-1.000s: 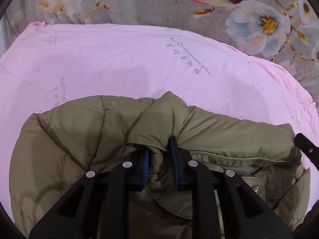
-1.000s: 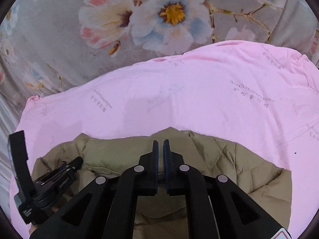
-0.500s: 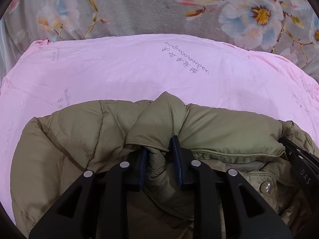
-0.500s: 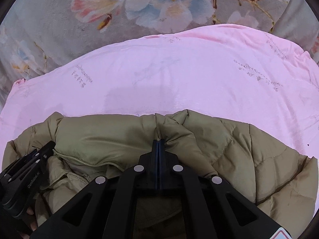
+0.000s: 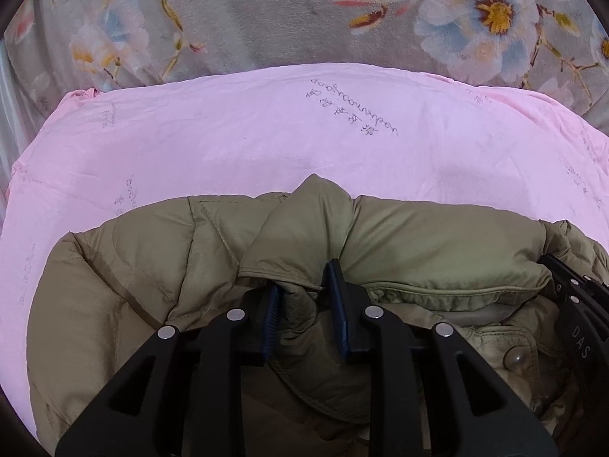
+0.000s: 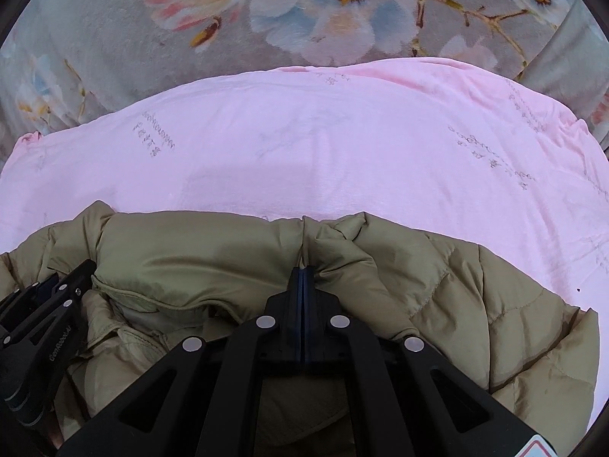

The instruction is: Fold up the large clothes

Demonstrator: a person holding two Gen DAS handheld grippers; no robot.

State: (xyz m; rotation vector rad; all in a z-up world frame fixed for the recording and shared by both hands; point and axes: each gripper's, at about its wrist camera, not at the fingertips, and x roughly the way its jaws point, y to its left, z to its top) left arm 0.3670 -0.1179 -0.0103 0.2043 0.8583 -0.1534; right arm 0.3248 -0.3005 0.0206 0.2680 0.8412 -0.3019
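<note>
Left wrist: "DAS" lettering at 4 o'clock on right gripper (image 5: pixel 571 297), its jaws fully closed pinching jacket (image 5: pixel 437 243) fabric; left gripper (image 5: pixel 304 301) clamps jacket fold, narrow gap; jacket on pink sheet (image 5: pixel 266 144).

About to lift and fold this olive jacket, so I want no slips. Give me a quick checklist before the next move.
1. left gripper pinching a fold of the olive jacket: ok.
2. right gripper shut on jacket fabric: jaws have just closed, pads together; fabric between them: cannot tell.
3. Both grips near the jacket's far edge: ok.
4. Pink sheet bare beyond the jacket: ok.
5. Snap button clear of the jaws: ok.
</note>
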